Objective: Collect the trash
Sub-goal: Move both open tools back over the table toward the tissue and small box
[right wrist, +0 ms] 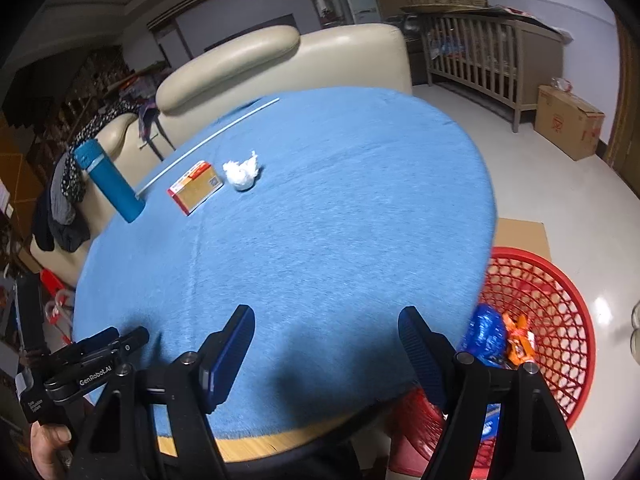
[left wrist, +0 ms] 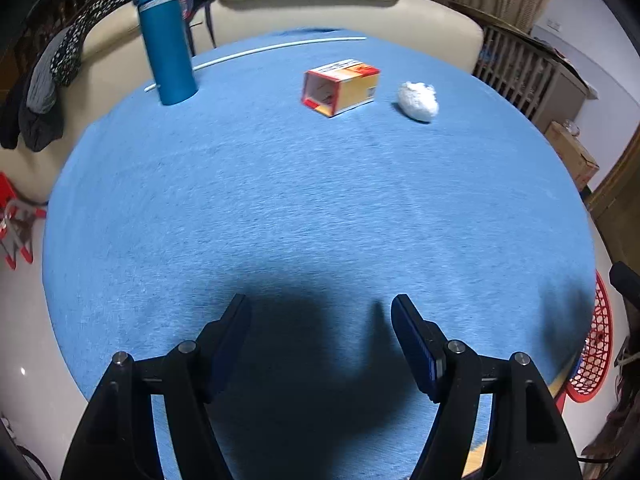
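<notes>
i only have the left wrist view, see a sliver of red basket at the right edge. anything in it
Observer: Yes. In the right wrist view the red basket already holds a blue wrapper and an orange wrapper.
Operator: where does it stand
Observer: On the floor, beside the near right edge of the table, below the tabletop.
Operator: is the right hand-held gripper carrying something
Observer: No. The right hand-held gripper is open and empty, above the table's near edge, far from the box and the white wad.
</notes>
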Demonstrator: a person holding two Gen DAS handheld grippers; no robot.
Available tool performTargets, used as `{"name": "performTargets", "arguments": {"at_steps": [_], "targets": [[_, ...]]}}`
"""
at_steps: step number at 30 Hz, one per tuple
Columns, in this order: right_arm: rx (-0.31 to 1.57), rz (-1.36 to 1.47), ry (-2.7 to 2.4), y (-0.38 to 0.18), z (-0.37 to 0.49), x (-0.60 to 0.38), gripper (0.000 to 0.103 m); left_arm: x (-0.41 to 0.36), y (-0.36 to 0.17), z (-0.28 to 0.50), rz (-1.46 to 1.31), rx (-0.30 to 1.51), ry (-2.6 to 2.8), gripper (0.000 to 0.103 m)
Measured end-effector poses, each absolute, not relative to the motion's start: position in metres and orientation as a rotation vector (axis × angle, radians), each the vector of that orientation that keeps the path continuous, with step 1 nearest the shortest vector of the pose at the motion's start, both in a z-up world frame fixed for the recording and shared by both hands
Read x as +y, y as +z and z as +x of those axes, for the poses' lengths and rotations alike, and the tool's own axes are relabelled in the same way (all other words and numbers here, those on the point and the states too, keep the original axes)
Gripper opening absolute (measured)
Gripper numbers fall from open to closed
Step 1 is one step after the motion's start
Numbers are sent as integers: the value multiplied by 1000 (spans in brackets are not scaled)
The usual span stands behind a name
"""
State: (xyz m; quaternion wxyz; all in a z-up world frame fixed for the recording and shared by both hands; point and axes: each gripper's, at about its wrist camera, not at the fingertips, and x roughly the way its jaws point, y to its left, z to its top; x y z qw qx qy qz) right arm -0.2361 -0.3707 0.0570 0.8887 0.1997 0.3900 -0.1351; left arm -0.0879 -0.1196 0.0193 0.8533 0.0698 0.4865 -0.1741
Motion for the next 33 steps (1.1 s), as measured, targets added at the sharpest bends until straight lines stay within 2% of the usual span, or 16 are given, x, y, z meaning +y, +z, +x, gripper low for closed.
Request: {"name": "performTargets", "arguments": {"at_steps": [15,33], "targets": [[865,336,-213,53,-145,-346,77,-96,12,-63,118,1048,-335,73],[901,319,-176,34,28,-350,77,-59,8,-23,47,1087,-273,73]]}}
